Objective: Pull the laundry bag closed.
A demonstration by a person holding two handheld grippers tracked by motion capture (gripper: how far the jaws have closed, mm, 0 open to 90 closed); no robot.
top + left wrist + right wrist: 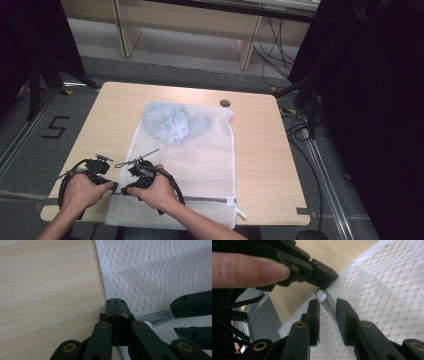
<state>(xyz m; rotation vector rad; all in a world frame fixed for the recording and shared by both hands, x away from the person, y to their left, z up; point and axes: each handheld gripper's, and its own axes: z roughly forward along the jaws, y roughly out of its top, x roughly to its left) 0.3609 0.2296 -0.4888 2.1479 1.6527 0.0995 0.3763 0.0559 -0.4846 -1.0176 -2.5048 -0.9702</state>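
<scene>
Table: light wood, rounded corners.
On table: white mesh laundry bag, flat, zipper edge at near side.

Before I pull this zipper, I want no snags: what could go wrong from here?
1. The right gripper stands open around the zipper, near its white pull. It may close on mesh instead of the pull.
2. The left gripper is shut on the bag at its corner, a small hold; the mesh could slip out under a pull.
3. The bag's near edge overhangs the table, so a tug might drag it off.
</scene>
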